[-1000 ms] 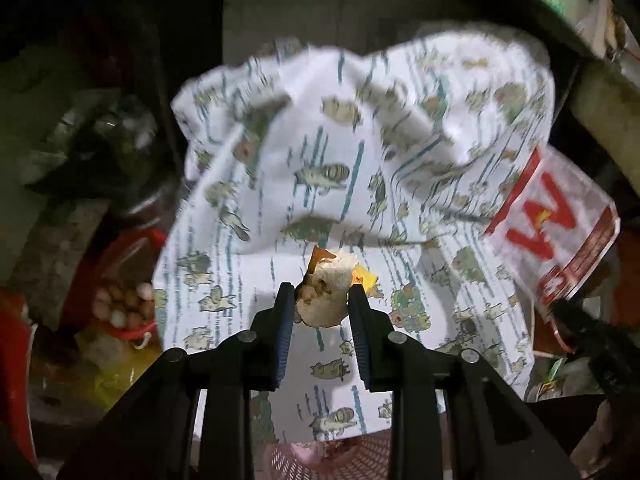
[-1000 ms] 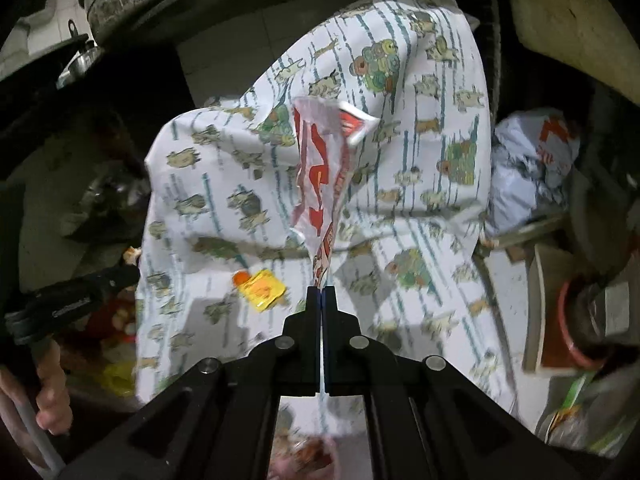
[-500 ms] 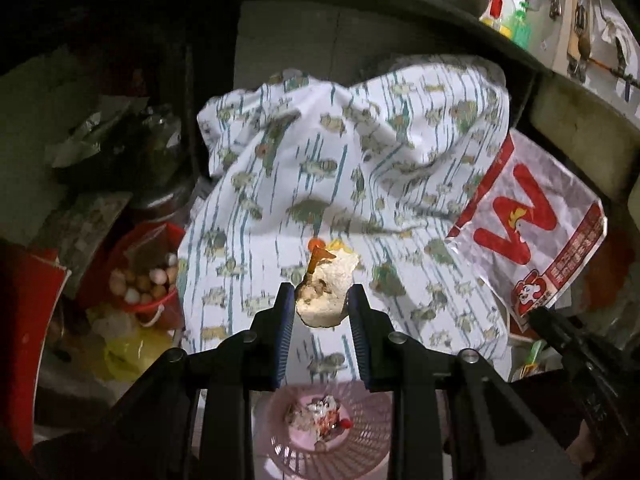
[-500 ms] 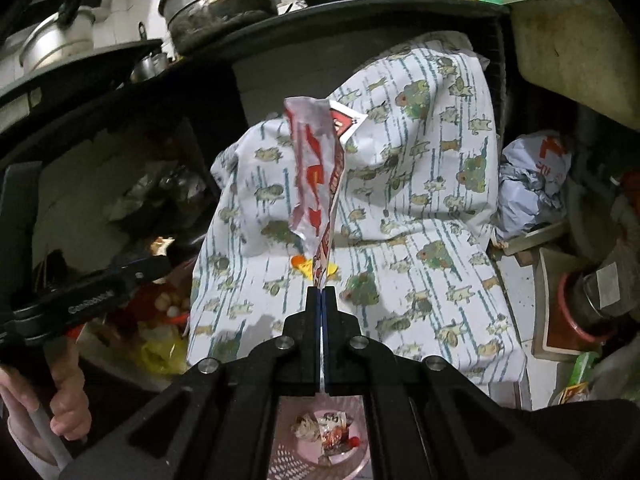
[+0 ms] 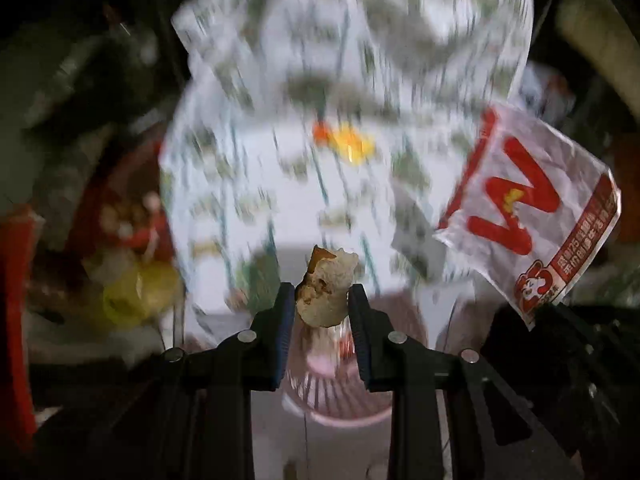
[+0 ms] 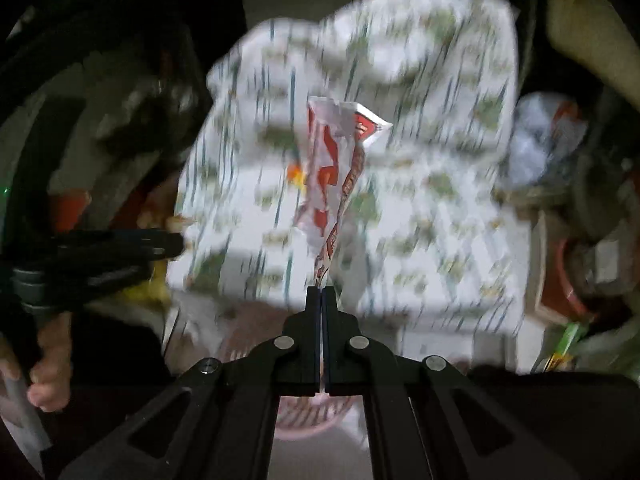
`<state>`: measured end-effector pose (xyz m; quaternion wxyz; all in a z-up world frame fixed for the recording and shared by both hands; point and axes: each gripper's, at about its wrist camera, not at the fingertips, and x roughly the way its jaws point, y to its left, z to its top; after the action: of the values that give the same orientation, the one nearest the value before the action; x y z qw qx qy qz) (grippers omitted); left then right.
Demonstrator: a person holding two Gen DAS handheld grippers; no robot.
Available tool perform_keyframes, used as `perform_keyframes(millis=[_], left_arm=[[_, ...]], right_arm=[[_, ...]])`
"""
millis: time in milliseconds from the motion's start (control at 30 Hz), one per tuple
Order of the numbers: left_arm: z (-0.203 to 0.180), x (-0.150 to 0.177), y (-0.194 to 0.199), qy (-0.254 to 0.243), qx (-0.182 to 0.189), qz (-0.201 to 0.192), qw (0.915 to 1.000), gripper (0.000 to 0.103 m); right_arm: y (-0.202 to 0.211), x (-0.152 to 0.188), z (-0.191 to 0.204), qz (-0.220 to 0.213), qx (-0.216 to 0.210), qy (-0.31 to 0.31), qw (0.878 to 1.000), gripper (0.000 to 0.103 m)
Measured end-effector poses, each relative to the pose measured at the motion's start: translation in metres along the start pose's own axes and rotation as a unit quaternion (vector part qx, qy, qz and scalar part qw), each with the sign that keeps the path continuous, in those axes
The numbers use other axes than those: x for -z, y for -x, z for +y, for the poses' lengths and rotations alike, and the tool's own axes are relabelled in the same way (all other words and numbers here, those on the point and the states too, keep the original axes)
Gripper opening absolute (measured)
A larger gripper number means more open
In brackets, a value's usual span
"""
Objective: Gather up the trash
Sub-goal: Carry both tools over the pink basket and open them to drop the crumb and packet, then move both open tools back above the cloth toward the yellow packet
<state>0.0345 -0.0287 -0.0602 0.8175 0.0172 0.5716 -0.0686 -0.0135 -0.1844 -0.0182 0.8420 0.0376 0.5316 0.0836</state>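
Both grippers are travelling down toward the pink perforated plastic basket [image 5: 340, 404], which is now filling more of the lower view. Above it, the white patterned cloth [image 5: 280, 168] is blurring. Your right gripper [image 6: 322, 292] is clamping the white-and-red paper wrapper [image 6: 336, 168]; your left gripper [image 5: 322, 300] is gripping the pale bitten food scrap [image 5: 326, 292]. Centre each over the basket before releasing.

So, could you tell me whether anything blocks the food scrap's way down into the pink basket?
Nothing visible does. The food scrap, pinched in the left tool, hangs above the pink basket, whose open mouth shows between the tool's arms, though blurred.
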Motion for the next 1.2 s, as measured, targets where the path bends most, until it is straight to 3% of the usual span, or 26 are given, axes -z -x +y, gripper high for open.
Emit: perform_keyframes(millis=[133, 233, 400, 567, 667, 733, 867, 1000, 1067, 1100, 1200], left_arm=[[0.003, 0.009, -0.038, 0.014, 0.018, 0.070, 0.9973, 0.026], [-0.001, 0.017, -0.049, 0.004, 0.011, 0.083, 0.9965, 0.026], [-0.002, 0.023, -0.068, 0.004, 0.014, 0.108, 0.9940, 0.026], [-0.004, 0.026, -0.099, 0.013, 0.027, 0.135, 0.9904, 0.026], [-0.002, 0.024, -0.122, 0.016, 0.016, 0.144, 0.9893, 0.026], [-0.007, 0.030, -0.137, 0.003, 0.027, 0.163, 0.9863, 0.026], [-0.018, 0.042, -0.154, -0.011, 0.028, 0.175, 0.9841, 0.027], [-0.020, 0.045, -0.165, -0.031, 0.018, 0.186, 0.9820, 0.027], [-0.017, 0.046, -0.163, -0.021, 0.012, 0.188, 0.9818, 0.046], [-0.015, 0.046, -0.160, -0.015, 0.016, 0.185, 0.9825, 0.050], [-0.016, 0.039, -0.145, -0.019, 0.008, 0.166, 0.9860, 0.060]], right_arm=[[-0.025, 0.018, 0.011, 0.082, -0.015, 0.032, 0.996, 0.001], [-0.046, 0.032, 0.015, 0.128, -0.013, 0.045, 0.991, 0.001], [-0.091, 0.054, 0.004, 0.218, -0.038, 0.009, 0.975, 0.001], [-0.134, 0.065, -0.011, 0.270, -0.039, -0.024, 0.962, 0.001], [-0.158, 0.068, -0.019, 0.281, -0.023, -0.039, 0.959, 0.001], [-0.176, 0.073, -0.025, 0.292, -0.015, -0.044, 0.955, 0.001], [-0.206, 0.080, -0.040, 0.314, -0.026, -0.085, 0.945, 0.001], [-0.214, 0.074, -0.048, 0.297, -0.030, -0.106, 0.949, 0.001], [-0.213, 0.071, -0.050, 0.291, -0.034, -0.117, 0.949, 0.002], [-0.213, 0.069, -0.051, 0.289, -0.037, -0.124, 0.949, 0.003], [-0.203, 0.062, -0.054, 0.270, -0.038, -0.132, 0.953, 0.025]])
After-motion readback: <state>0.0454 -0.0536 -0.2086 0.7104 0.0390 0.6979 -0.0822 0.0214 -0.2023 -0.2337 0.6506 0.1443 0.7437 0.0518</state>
